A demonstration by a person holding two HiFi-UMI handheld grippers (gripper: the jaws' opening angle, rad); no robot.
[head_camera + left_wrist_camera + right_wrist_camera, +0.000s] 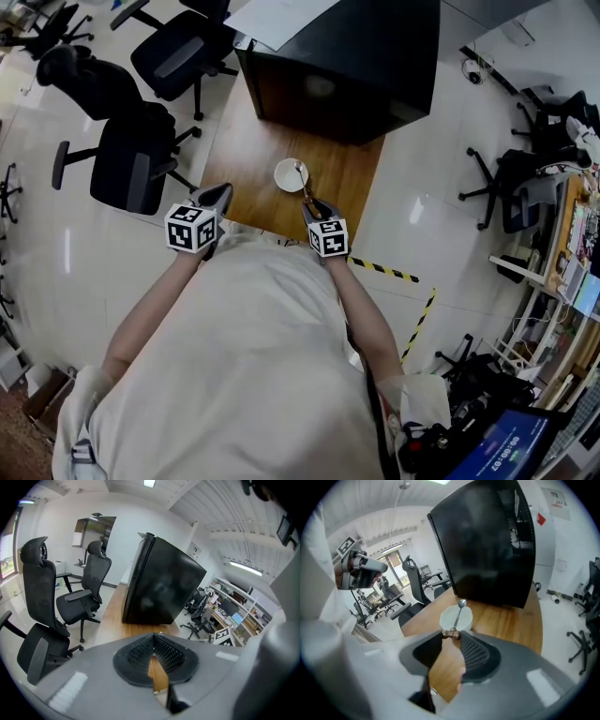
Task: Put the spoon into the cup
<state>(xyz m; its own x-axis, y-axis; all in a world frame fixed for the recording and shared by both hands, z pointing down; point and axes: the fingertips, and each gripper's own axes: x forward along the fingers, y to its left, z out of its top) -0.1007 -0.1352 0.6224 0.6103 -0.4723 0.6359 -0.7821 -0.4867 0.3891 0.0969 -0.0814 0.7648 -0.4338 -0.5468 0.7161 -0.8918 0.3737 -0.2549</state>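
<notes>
1. Head view: a person in a pale top stands at the near edge of a wooden worktop (246, 155).
   - The left tongs (221, 193) sit at centre left of the frame and the right tongs (309, 202) just right of centre, each with its marker cube nearest the body.
   - A white cup (284, 177) stands on the wood just above the right tongs.
   - The spoon (301, 180) slants from those tongs up to the cup, its bowl over the cup's mouth.
   - A black cabinet (347, 56) fills the top of the worktop, office chairs (131, 159) stand at upper left, and striped tape (384, 270) lies on the floor at right.

2. Left gripper view: the two ribbed pads of the left tongs meet at their tips in the lower centre of the frame.
   - Nothing is between them (only bare wood shows through the narrow wedge behind the tips).
   - The cabinet is in mid-frame and the chairs are at left.

3. Right gripper view: the right tongs are closed on the brown end of the spoon's handle, pinched right at the tips in mid-frame.
   - The slim metal shaft runs up and away across the cup's opening, and the bowl shows at the far rim.
   - Whether the bowl touches the cup I cannot tell.
   - The cup stands upright on the worktop in front of the cabinet, and the left tongs show at upper left.
</notes>
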